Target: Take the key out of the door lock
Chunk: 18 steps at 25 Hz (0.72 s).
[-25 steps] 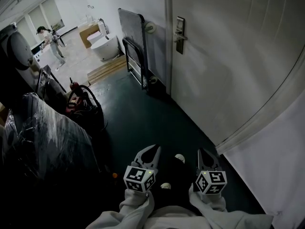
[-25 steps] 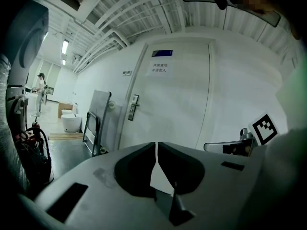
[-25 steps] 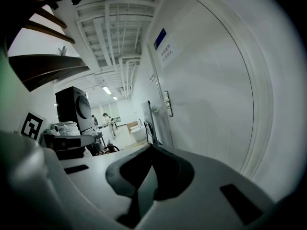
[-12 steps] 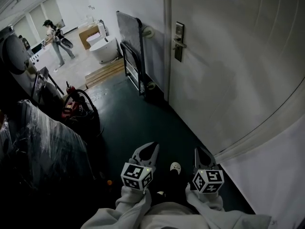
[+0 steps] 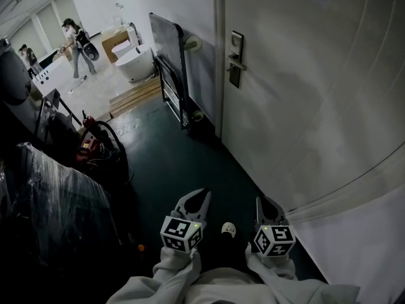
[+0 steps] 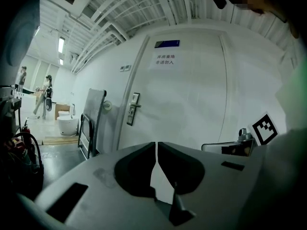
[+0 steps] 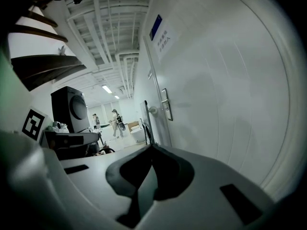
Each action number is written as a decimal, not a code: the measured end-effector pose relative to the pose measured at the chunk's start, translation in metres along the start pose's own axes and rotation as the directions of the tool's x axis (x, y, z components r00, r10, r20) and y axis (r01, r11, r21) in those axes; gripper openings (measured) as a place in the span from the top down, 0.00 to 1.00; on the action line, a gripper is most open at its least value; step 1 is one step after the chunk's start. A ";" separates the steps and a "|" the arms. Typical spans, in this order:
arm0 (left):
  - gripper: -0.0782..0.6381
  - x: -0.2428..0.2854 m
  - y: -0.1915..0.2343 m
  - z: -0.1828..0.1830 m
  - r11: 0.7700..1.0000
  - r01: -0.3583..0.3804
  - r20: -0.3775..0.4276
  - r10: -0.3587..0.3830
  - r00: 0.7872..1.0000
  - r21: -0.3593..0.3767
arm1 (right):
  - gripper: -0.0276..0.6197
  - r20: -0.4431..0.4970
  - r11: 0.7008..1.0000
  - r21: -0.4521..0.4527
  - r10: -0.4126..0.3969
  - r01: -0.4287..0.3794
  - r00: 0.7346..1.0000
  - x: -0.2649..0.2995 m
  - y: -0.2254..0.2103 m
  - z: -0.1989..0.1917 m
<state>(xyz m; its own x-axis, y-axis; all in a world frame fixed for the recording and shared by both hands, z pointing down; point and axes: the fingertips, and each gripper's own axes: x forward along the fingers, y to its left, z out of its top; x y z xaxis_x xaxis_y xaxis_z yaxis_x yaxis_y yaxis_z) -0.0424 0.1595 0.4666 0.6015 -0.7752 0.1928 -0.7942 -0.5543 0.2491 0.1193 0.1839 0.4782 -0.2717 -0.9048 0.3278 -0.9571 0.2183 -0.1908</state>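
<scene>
A white door (image 5: 304, 106) fills the right of the head view. Its metal lock plate and lever handle (image 5: 235, 59) sit far ahead, well above floor level. The same lock (image 6: 133, 108) shows small in the left gripper view, and the lock (image 7: 166, 104) also appears in the right gripper view. No key can be made out at this distance. My left gripper (image 5: 201, 198) and right gripper (image 5: 262, 202) hang low side by side near my body, far from the lock. Both are shut and hold nothing; the left gripper (image 6: 156, 144) and right gripper (image 7: 152, 147) show their tips meeting.
A folded platform cart (image 5: 169, 65) leans against the wall just left of the door. Plastic-wrapped goods (image 5: 50, 201) and a red hose bundle (image 5: 95, 141) line the left side. Further back are wooden boards (image 5: 136, 94), a white bathtub (image 5: 136, 61) and two people (image 5: 76, 43).
The view has shifted closer along the door, so the lock plate sits slightly nearer and more central. Both grippers stay shut and low. A person at the back has walked on.
</scene>
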 end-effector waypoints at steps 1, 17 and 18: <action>0.86 0.005 0.002 0.002 1.000 -0.005 -0.001 0.005 1.000 -0.002 | 0.88 -0.003 1.000 -0.002 0.005 -0.005 1.000 0.005 -0.002 0.002; 0.86 0.087 0.012 0.018 0.999 -0.036 0.017 0.037 0.999 -0.022 | 0.88 -0.012 0.999 -0.010 0.041 -0.041 0.999 0.067 -0.060 0.028; 0.86 0.091 0.012 0.019 0.999 -0.037 0.020 0.037 0.999 -0.023 | 0.88 -0.012 0.999 -0.008 0.044 -0.044 0.999 0.070 -0.063 0.029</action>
<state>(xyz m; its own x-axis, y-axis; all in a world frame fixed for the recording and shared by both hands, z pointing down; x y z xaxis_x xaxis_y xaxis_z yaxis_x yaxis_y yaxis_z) 0.0010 0.0764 0.4693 0.5696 -0.8012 0.1834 -0.8137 -0.5183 0.2632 0.1632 0.0961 0.4862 -0.3144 -0.8900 0.3302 -0.9450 0.2604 -0.1979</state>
